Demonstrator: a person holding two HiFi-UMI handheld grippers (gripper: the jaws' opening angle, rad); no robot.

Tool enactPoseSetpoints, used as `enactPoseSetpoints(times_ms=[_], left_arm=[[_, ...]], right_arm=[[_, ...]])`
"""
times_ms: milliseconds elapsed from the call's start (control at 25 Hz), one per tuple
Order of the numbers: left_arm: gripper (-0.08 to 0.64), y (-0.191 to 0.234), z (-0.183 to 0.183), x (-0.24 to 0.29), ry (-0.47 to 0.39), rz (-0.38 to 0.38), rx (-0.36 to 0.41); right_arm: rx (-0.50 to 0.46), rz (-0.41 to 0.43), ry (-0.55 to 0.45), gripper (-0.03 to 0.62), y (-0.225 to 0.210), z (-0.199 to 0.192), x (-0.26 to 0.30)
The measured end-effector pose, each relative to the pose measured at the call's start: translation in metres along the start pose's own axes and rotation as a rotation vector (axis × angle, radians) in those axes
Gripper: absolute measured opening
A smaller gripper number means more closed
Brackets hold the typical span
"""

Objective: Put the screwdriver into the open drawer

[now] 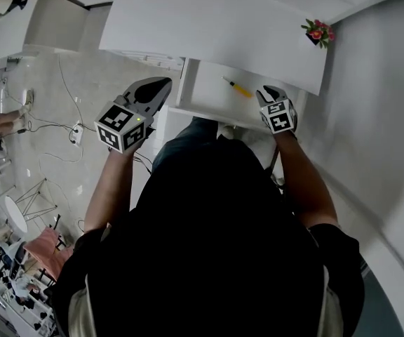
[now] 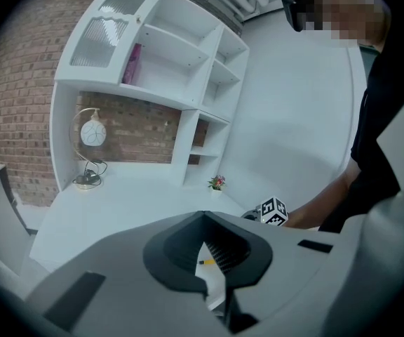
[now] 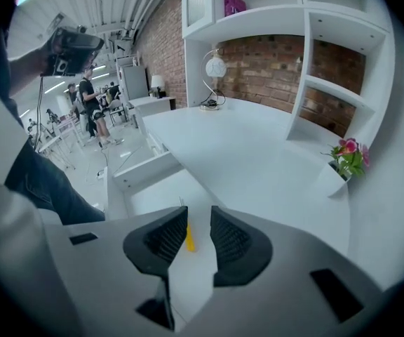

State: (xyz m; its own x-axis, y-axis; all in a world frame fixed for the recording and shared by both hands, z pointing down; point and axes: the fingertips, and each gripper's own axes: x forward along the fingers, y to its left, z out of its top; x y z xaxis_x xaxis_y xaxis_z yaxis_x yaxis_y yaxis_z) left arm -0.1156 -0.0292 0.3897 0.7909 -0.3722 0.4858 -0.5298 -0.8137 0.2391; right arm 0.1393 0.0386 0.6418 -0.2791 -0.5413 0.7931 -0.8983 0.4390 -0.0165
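1. Screwdriver (image 1: pixel 238 88) placement looks done. The yellow-handled tool lies flat and slanted on the floor of the open drawer (image 1: pixel 203 97), about midway between its left and right walls, just out from under the front edge of the tabletop (image 1: pixel 209 20).
2. Nothing touches the screwdriver, and it rests free of both tools.
3. The right tool (image 1: pixel 268 91) hovers over the drawer's right front corner. In the right gripper view its jaws stand a narrow way apart with nothing between them. The screwdriver (image 3: pixel 189 239) shows through that gap, lying on the drawer floor beyond.
4. The left tool (image 1: pixel 158 88) hangs off the drawer's left side, over the room floor rather than the drawer. In the left gripper view its jaw tips meet. The hollow between the pads is empty and frames only a glimpse of the drawer and the yellow handle (image 2: pixel 206 262).
5. The tabletop is bare apart from a small potted flower (image 1: pixel 318 32) at its far right corner, well apart from the drawer.
6. Judged from how things lie, the task's one step is complete. What seems left is only to draw the right tool clear of the drawer. The drawer stands open, and the task does not ask for it to be shut.
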Motion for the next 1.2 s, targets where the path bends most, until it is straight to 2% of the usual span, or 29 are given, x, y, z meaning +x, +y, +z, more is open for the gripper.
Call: enactPoseSetpoints(times_ms=[360,880,1200], left_arm=[[0.015,-0.019,0.019,-0.005,-0.017,-0.017,0.048],[0.015,-0.052,0.032,-0.013,-0.033,-0.060,0.088],[0.015,-0.069,0.041,-0.009,-0.053,-0.077,0.104]], right_arm=[[0.072,-0.041,-0.112,0.107,-0.015,0.025,-0.043],[0.028,-0.142,-0.241,0.097,-0.018,0.060,-0.130],[0.075,-0.176,-0.301,0.094,-0.027,0.066,-0.174]])
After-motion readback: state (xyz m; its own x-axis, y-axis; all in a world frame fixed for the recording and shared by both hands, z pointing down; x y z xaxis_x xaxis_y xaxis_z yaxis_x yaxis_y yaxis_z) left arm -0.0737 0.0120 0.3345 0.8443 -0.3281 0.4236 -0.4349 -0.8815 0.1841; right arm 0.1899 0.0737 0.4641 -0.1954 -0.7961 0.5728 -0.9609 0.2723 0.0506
